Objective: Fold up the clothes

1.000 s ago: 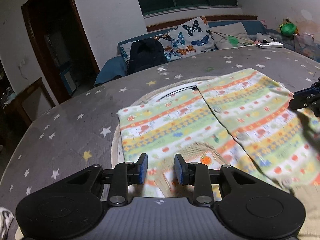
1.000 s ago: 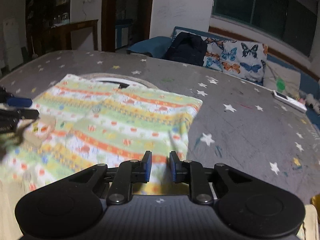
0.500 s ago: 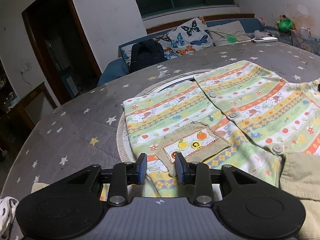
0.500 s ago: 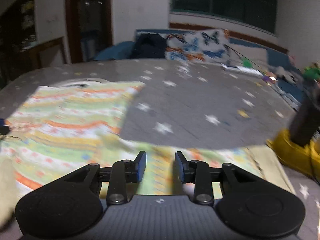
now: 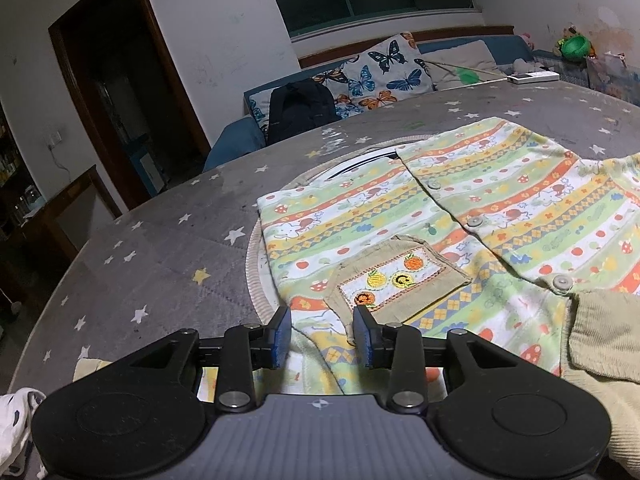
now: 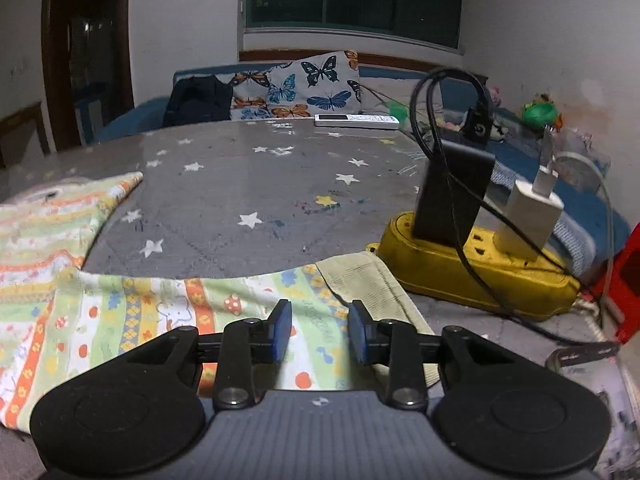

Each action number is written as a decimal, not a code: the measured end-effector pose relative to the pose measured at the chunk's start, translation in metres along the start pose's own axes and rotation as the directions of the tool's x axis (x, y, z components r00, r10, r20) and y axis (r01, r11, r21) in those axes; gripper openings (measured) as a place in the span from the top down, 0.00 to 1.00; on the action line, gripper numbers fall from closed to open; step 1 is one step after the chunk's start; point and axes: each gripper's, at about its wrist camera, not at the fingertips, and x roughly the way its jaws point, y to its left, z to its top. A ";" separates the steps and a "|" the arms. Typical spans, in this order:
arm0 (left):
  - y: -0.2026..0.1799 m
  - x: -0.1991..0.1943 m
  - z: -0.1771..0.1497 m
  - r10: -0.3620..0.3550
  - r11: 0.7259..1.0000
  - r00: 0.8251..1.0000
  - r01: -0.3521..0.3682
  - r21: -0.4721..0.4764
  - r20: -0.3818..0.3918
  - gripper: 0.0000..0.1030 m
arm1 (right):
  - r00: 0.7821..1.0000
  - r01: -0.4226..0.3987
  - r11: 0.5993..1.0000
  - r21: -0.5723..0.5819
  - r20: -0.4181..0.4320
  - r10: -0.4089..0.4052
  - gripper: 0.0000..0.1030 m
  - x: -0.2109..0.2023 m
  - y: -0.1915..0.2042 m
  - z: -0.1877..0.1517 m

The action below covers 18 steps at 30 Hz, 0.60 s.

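A striped child's cardigan [image 5: 460, 216] lies spread on the star-print table [image 5: 160, 248]; its sleeve [image 6: 240, 300] runs crosswise under the right gripper [image 6: 318, 330], jaws parted and empty, while the left gripper [image 5: 322, 334], equally released, hovers over the pocket [image 5: 400, 280] side

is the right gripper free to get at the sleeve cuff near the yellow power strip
Probably yes. The right gripper is open just above the sleeve, and the ribbed cuff lies flat ahead of it, uncovered. The yellow power strip and its cables sit close beside the cuff, so the approach is tight on that side.
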 end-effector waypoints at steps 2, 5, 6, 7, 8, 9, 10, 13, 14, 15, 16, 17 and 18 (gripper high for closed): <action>0.001 -0.002 0.000 0.002 1.000 1.000 -0.002 -0.002 -0.002 0.63 | 0.998 -0.061 0.998 -0.021 0.000 0.061 0.69 -0.007 0.015 0.000; 0.002 -0.008 -0.002 0.008 1.000 1.000 -0.008 0.001 0.000 0.63 | 0.988 -0.152 0.987 -0.052 -0.001 0.153 0.68 -0.017 0.037 0.000; 0.002 -0.010 -0.003 0.009 1.000 1.000 -0.009 0.002 0.000 0.63 | 0.983 -0.182 0.981 -0.062 -0.002 0.183 0.63 -0.020 0.045 0.000; 0.003 -0.011 -0.004 0.009 1.000 1.000 -0.009 0.003 -0.001 0.63 | 0.977 -0.212 0.974 -0.073 -0.004 0.213 0.62 -0.023 0.052 0.000; 0.003 -0.013 -0.006 0.009 1.000 1.000 -0.009 0.005 -0.002 0.63 | 0.970 -0.242 0.967 -0.083 -0.006 0.242 0.61 -0.027 0.060 0.000; 0.003 -0.015 -0.007 0.010 1.000 1.000 -0.010 0.006 -0.003 0.63 | 0.962 -0.271 0.958 -0.093 -0.008 0.272 0.59 -0.030 0.067 0.000; 0.004 -0.016 -0.009 0.010 1.000 1.000 -0.010 0.006 -0.003 0.63 | 0.954 -0.301 0.948 -0.103 -0.010 0.301 0.58 -0.033 0.075 0.000; 0.006 -0.020 -0.014 0.011 1.000 1.000 -0.011 -0.003 -0.001 0.62 | 0.934 -0.357 0.923 -0.143 -0.028 0.356 0.58 -0.042 0.093 -0.006; 0.007 -0.021 -0.015 0.011 1.000 1.000 -0.011 -0.006 0.000 0.62 | 0.932 -0.363 0.918 -0.160 -0.038 0.362 0.57 -0.044 0.098 -0.010; 0.008 -0.022 -0.017 0.010 1.000 1.000 -0.010 -0.010 0.000 0.62 | 0.929 -0.369 0.912 -0.177 -0.047 0.367 0.56 -0.046 0.103 -0.014; 0.009 -0.024 -0.018 0.008 1.000 1.000 -0.008 -0.014 0.001 0.61 | 0.927 -0.376 0.906 -0.194 -0.057 0.372 0.55 -0.048 0.108 -0.018; 0.009 -0.025 -0.019 0.010 1.000 1.000 -0.010 -0.014 0.004 0.60 | 0.924 -0.381 0.901 -0.205 -0.067 0.376 0.54 -0.050 0.111 -0.021; 0.009 -0.026 -0.020 0.011 1.000 1.000 -0.011 -0.013 0.006 0.59 | 0.924 -0.383 0.900 -0.207 -0.075 0.375 0.54 -0.050 0.112 -0.024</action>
